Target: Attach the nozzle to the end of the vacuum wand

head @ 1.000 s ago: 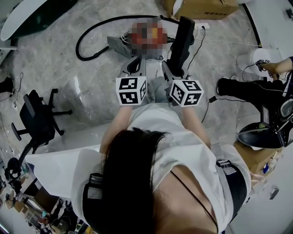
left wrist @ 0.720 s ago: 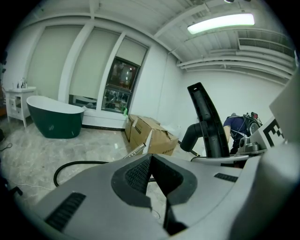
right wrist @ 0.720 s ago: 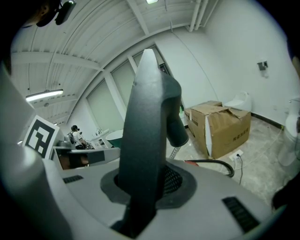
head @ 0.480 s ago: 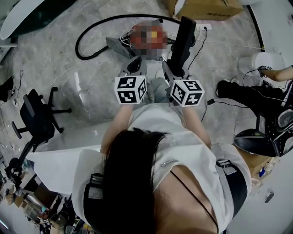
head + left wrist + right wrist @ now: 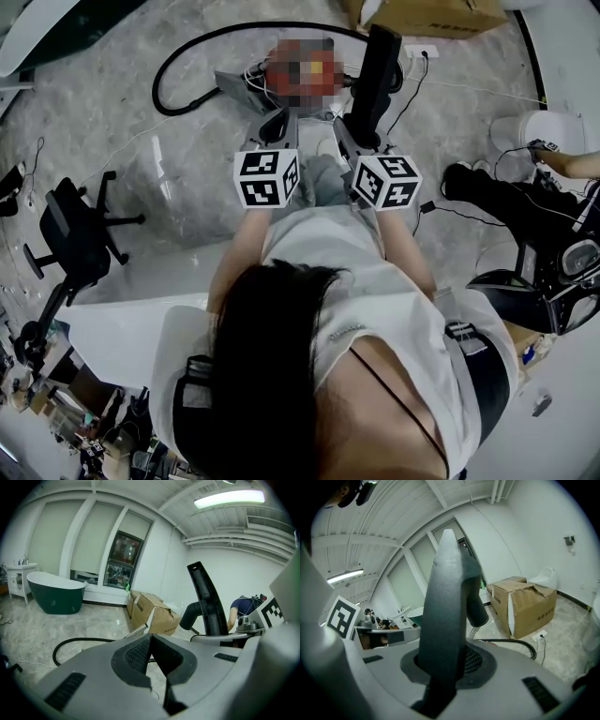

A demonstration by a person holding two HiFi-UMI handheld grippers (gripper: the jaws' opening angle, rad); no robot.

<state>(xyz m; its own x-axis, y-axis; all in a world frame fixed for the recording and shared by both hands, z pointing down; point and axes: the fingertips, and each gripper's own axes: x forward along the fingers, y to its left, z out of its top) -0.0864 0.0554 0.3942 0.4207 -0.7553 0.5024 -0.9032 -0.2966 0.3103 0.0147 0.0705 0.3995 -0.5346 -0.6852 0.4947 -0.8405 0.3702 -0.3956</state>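
A long black nozzle (image 5: 373,77) stands upright in my right gripper (image 5: 361,141), which is shut on its lower end. In the right gripper view the nozzle (image 5: 445,602) fills the middle, clamped between the jaws of the right gripper (image 5: 443,672). My left gripper (image 5: 274,127) is beside it, shut and empty; the jaws of the left gripper (image 5: 152,644) meet with nothing between them. The nozzle (image 5: 206,599) shows to its right. Ahead on the floor lie the vacuum's black hose (image 5: 192,58) and a silver wand tube (image 5: 137,630); the vacuum body is under a mosaic patch.
A cardboard box (image 5: 427,14) and a power strip (image 5: 417,52) sit beyond the vacuum. An office chair (image 5: 70,234) stands at the left. Black equipment (image 5: 520,202) and another person's arm (image 5: 567,164) are at the right. A dark green bathtub (image 5: 56,595) stands far left.
Both grippers have shifted a little forward, towards the vacuum on the floor. The nozzle stays in the right gripper and the left stays shut.
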